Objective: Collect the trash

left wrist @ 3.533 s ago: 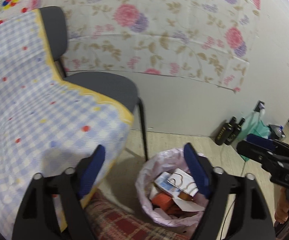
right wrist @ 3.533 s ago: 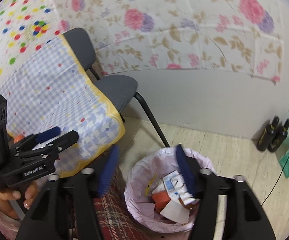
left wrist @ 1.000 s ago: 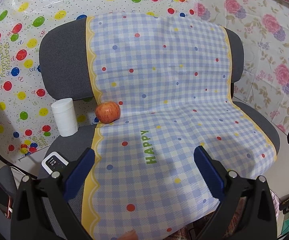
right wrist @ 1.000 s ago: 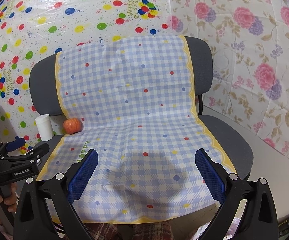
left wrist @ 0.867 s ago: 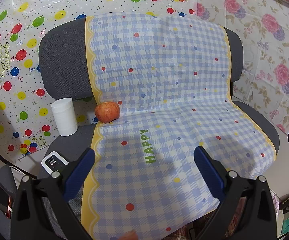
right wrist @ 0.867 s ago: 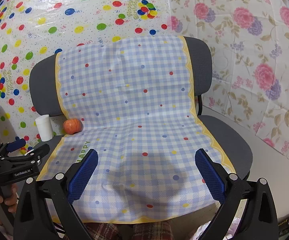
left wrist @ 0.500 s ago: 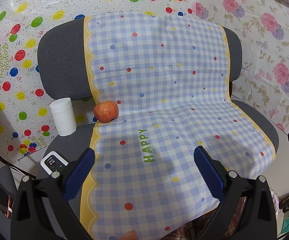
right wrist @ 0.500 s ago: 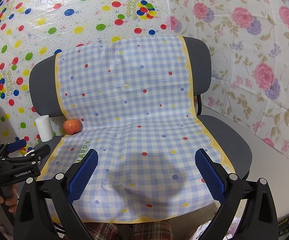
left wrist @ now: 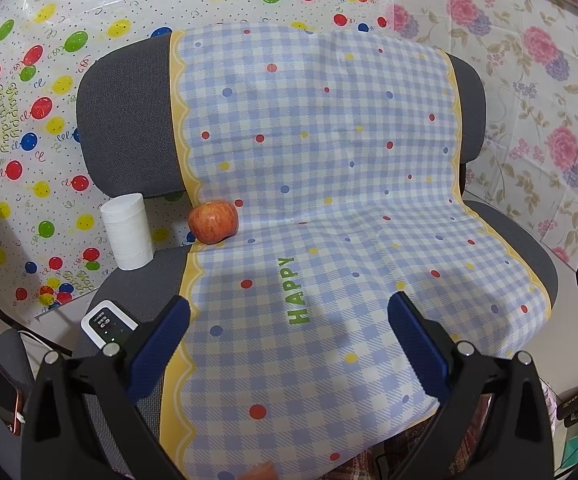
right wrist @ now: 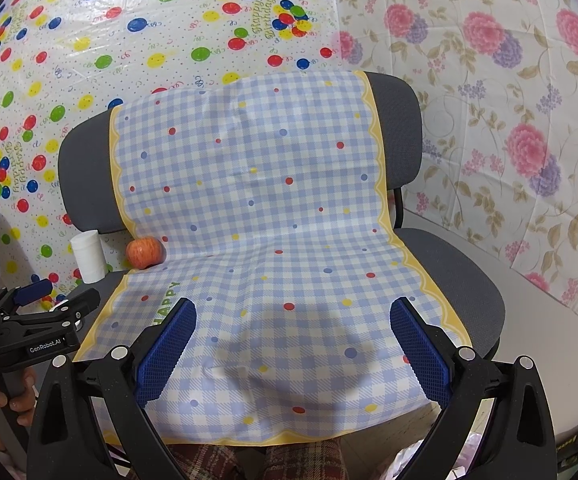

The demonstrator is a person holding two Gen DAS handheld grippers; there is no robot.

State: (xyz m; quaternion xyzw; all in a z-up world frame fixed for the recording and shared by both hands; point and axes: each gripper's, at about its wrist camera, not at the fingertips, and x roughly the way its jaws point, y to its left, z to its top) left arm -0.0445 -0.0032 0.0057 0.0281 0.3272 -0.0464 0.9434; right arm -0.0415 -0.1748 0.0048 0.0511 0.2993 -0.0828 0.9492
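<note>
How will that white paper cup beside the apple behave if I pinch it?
The white paper cup looks thin-walled, so it will probably be light and crush under a firm squeeze. It stands upright on the chair seat, so a sideways nudge may tip it. The apple sits close, leaving little finger room.

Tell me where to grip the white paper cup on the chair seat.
Grip the white paper cup across its side wall at mid-height, coming level from the front with the left gripper. It stands upright, its round wall is bare, and the apple sits apart.
</note>
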